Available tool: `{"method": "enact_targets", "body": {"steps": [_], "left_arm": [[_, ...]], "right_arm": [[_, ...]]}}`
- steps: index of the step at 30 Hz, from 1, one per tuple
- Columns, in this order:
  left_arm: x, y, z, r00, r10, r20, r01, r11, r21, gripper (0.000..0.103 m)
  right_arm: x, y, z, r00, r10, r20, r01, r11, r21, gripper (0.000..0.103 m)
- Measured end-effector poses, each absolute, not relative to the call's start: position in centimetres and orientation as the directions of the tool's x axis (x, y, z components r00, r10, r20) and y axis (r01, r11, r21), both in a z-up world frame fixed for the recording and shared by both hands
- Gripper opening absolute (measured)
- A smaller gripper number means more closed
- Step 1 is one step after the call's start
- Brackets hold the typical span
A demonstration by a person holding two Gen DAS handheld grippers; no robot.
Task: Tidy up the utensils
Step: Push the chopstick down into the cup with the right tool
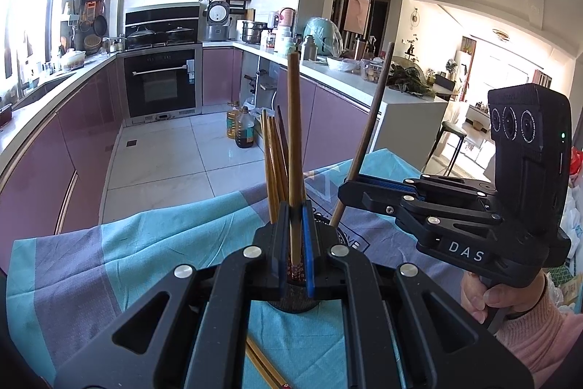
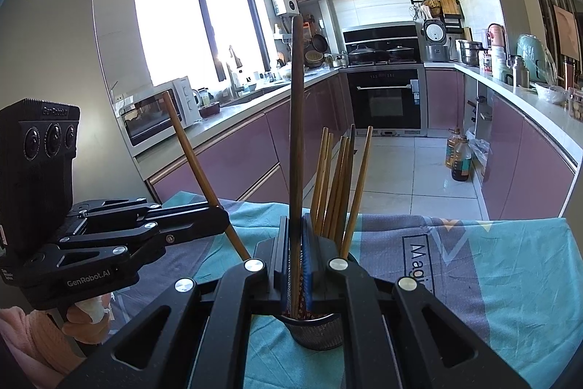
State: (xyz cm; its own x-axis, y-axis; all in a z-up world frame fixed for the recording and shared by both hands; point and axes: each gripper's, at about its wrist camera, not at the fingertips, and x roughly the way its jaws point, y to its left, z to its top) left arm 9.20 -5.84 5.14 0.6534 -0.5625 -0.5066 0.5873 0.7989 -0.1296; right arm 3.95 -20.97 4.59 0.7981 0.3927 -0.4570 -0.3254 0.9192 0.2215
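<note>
A dark round utensil holder (image 1: 297, 303) (image 2: 313, 330) stands on the blue and purple cloth, with several light wooden chopsticks (image 1: 275, 163) (image 2: 339, 188) upright in it. My left gripper (image 1: 296, 210) (image 2: 222, 221) is shut on a light brown chopstick (image 1: 294, 133) (image 2: 193, 163). Its patterned lower end dips into the holder's mouth. My right gripper (image 2: 296, 223) (image 1: 344, 192) is shut on a dark brown chopstick (image 2: 297, 133) (image 1: 368, 126), whose lower end also reaches the holder. The two grippers meet over the holder from either side.
Loose chopsticks (image 1: 262, 367) lie on the cloth (image 1: 145, 250) near me. Beyond the table's far edge is the tiled kitchen floor, with oil bottles (image 1: 240, 128) by the purple cabinets. A black stool (image 1: 450, 137) stands to the right of the counter.
</note>
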Motion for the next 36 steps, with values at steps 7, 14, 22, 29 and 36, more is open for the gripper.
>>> {"method": "enact_targets", "body": {"steps": [7, 14, 22, 29, 36], "left_arm": [[9.5, -6.5, 4.8, 0.646, -0.553, -0.527, 0.59, 0.799, -0.116, 0.008], [10.3, -6.8, 4.2, 0.63, -0.546, -0.553, 0.594, 0.797, -0.11, 0.008], [11.3, -7.4, 3.7, 0.616, -0.539, -0.575, 0.592, 0.798, -0.113, 0.008], [12.4, -8.4, 2.9, 0.606, -0.529, -0.594, 0.587, 0.801, -0.114, 0.008], [13.5, -8.8, 2.2, 0.599, -0.522, -0.608, 0.576, 0.807, -0.126, 0.008]], "right_arm": [[4.3, -20.8, 4.1, 0.793, 0.387, -0.471, -0.321, 0.922, 0.217, 0.006], [4.6, -20.7, 3.3, 0.782, 0.387, -0.488, -0.32, 0.922, 0.217, 0.006], [5.0, -20.3, 2.5, 0.767, 0.39, -0.509, -0.323, 0.921, 0.218, 0.006], [5.5, -20.1, 2.1, 0.758, 0.392, -0.522, -0.319, 0.92, 0.228, 0.006], [6.2, -20.3, 1.9, 0.753, 0.395, -0.526, -0.312, 0.919, 0.243, 0.006]]}}
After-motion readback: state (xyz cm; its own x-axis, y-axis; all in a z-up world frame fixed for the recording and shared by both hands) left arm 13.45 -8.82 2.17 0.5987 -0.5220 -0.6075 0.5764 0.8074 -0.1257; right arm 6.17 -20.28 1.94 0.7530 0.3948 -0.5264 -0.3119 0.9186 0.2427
